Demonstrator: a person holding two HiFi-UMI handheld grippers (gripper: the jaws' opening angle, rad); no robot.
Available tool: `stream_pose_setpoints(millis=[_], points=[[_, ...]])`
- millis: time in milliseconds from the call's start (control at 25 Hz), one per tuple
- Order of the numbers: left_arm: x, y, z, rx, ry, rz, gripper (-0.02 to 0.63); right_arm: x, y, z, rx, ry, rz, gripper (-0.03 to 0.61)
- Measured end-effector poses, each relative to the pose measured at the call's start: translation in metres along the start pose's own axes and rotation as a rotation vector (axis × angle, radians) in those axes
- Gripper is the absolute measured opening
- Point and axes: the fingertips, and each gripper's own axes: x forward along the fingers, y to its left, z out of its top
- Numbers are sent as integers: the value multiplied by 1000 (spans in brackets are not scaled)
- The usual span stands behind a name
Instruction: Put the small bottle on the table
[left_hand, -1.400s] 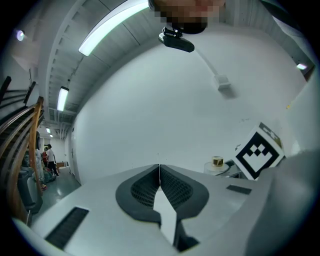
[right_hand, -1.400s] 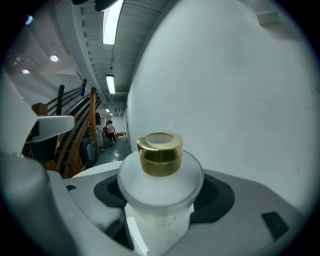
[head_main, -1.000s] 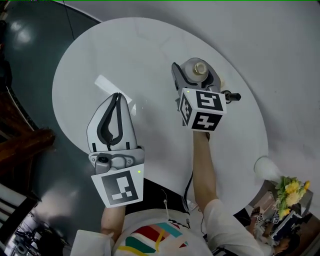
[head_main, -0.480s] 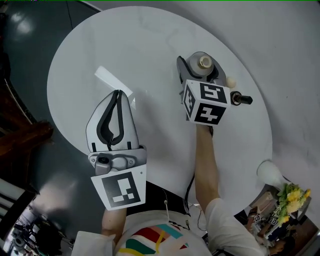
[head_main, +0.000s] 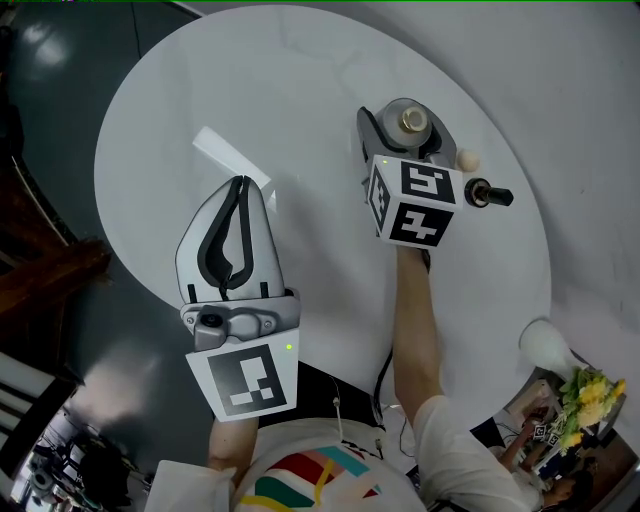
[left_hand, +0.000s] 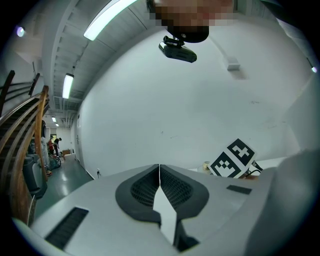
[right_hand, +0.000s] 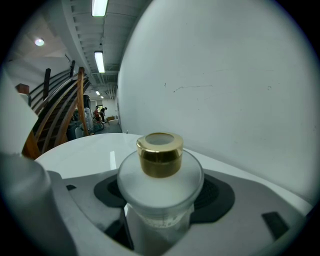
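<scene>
The small bottle (head_main: 408, 124) (right_hand: 160, 185) is white with a gold cap and stands upright between the jaws of my right gripper (head_main: 404, 128) (right_hand: 161, 200), which is shut on its body. It is over the far right part of the round white table (head_main: 300, 90); whether its base touches the top is hidden. My left gripper (head_main: 240, 195) (left_hand: 159, 187) hangs over the table's near left part, jaws pressed together with nothing in them.
A small cream ball (head_main: 466, 159) and a dark knob-like piece (head_main: 487, 195) show just right of the right gripper. A white wall (right_hand: 225, 75) stands behind the table. A white lamp (head_main: 545, 345) and yellow flowers (head_main: 585, 385) sit at lower right; dark floor lies left.
The right gripper with the bottle has drifted slightly right and toward the table's far edge. The left gripper has barely moved.
</scene>
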Motion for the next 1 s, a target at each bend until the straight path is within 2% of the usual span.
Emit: stream_pose_setpoints(millis=[320,520,640,720,920,1000], points=[[-3,2,11,3,-31,6,19,-1,-2,1,-17,2,-30,348],[-28,3,1,58,-26,-10,19,-13,-2,13,-64,-11,-53,351],[-37,6,19,74,-64,0,20,-35,-4,39,-33,-70,-40,350],[-43,11,38,54,-108,14,18,-57,-3,62,-16,-115,-30,350],[-59,22,104,0,-162,43,19,-125,9,131,-67,-247,-45,340],[-66,21,123,1,-200,45,20,-155,11,158,-75,-314,-55,250]])
